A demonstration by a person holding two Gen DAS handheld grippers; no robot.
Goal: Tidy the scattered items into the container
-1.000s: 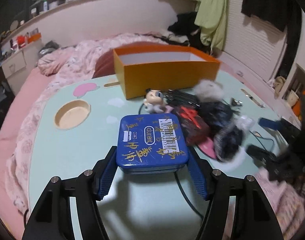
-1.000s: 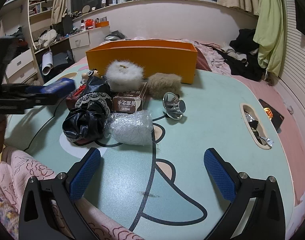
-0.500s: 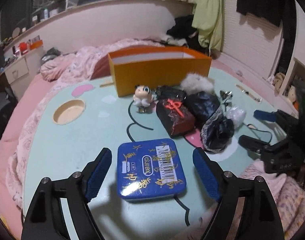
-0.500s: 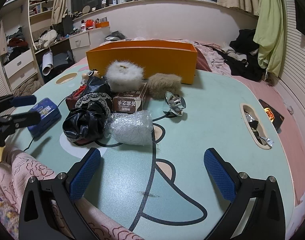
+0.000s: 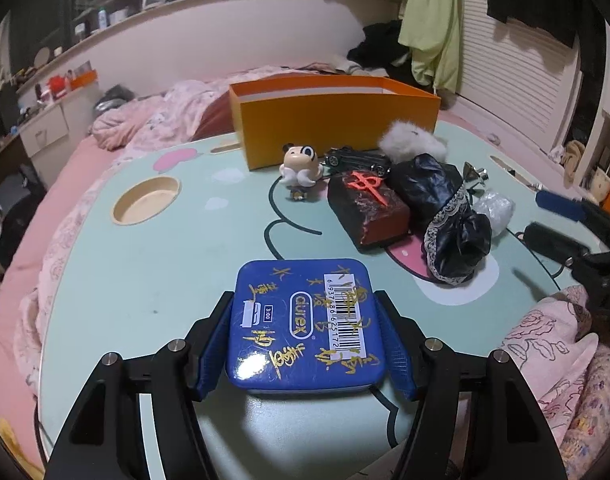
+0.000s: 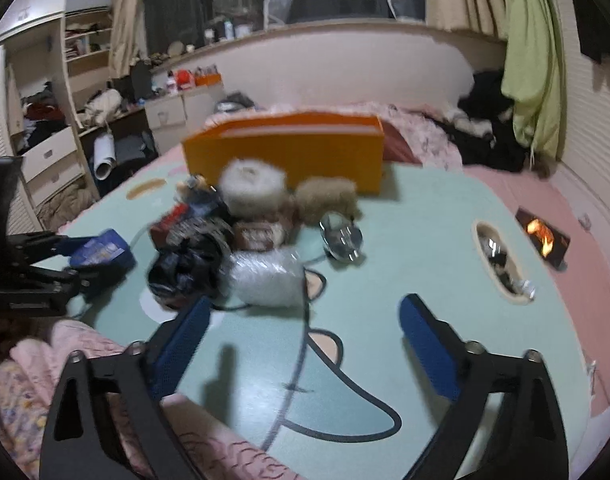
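Observation:
My left gripper (image 5: 307,344) is shut on a blue tin (image 5: 307,320) with gold writing, low over the near part of the mint table (image 5: 145,272). The tin also shows in the right wrist view (image 6: 101,250). The orange box (image 5: 333,120) stands open at the far side. In front of it lie a small figurine (image 5: 301,164), a toy car (image 5: 357,156), a dark red block (image 5: 367,208), a black lace bundle (image 5: 453,220) and a white fluffy ball (image 5: 411,142). My right gripper (image 6: 305,344) is open and empty above the table's near edge.
A round recess (image 5: 147,204) sits in the table at left. In the right wrist view a clear wrapped bundle (image 6: 265,276), a brown fluffy ball (image 6: 329,196) and a shiny metal piece (image 6: 341,236) lie near the pile. A slot (image 6: 501,260) holding small bits is at right. Pink bedding surrounds the table.
My left gripper set the tin down and opened half a second ago, and has now shut on it again. My right gripper has moved forward, and its view is blurred.

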